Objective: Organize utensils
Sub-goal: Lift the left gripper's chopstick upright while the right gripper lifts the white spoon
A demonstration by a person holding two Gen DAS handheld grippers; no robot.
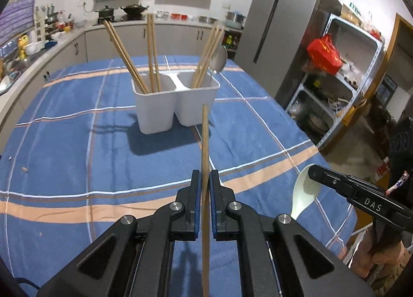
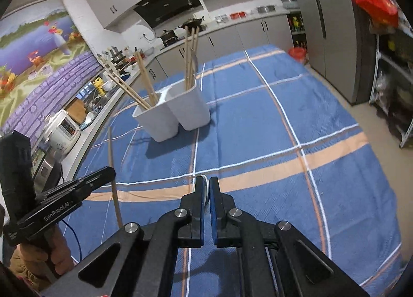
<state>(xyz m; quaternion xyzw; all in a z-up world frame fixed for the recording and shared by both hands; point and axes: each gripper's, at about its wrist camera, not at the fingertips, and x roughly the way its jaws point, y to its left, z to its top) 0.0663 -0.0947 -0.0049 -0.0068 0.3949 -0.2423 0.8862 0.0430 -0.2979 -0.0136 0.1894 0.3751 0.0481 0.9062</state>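
A white two-compartment holder (image 1: 175,101) stands mid-table on the blue plaid cloth (image 1: 77,142). Its left compartment holds wooden chopsticks (image 1: 152,49). The right one holds more chopsticks and a metal spoon (image 1: 219,61). My left gripper (image 1: 205,178) is shut on a single wooden chopstick (image 1: 205,137), lifted above the cloth and pointing toward the holder. At the right, my right gripper (image 1: 313,171) is shut on a white spoon (image 1: 303,191). In the right wrist view, the right gripper (image 2: 206,181) shows only the spoon's thin white edge (image 2: 205,188) between its pads. The left gripper (image 2: 111,170) with its chopstick (image 2: 113,181) is at the left, the holder (image 2: 173,113) ahead.
A grey fridge (image 1: 284,39) and a metal shelf rack (image 1: 343,77) stand past the table's right edge. A kitchen counter (image 1: 38,57) with pots and a rice cooker (image 2: 63,129) runs along the left side. A person's hand (image 2: 38,258) grips the left tool.
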